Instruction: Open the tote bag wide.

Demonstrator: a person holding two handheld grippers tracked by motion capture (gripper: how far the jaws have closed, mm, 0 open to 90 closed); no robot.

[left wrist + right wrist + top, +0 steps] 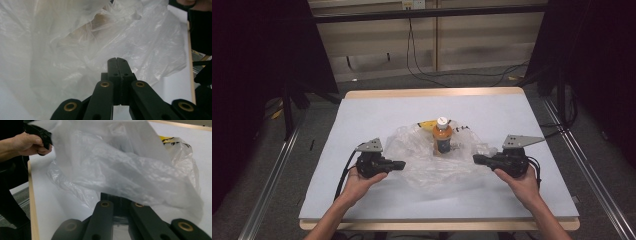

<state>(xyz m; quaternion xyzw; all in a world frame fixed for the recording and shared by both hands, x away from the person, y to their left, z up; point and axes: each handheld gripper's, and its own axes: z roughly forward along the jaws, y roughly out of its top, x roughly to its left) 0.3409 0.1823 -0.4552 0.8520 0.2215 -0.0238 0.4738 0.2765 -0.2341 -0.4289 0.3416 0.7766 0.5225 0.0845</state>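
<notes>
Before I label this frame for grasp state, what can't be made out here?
- Right gripper jaw tips: right gripper view, covered by the clear crinkled plastic bag; its grip is unclear.
- Orange bottle with white cap: high view, base veiled by film.
- Yellow item: high view, half behind the bottle; too small to identify.
- Left gripper: left gripper view, jaws shut at the film; any pinch is unclear.

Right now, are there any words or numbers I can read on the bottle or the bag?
None can be read.
Bottle: dark label, too small and blurred.
Plastic bag: black marks on a yellow patch, too blurred to read.
</notes>
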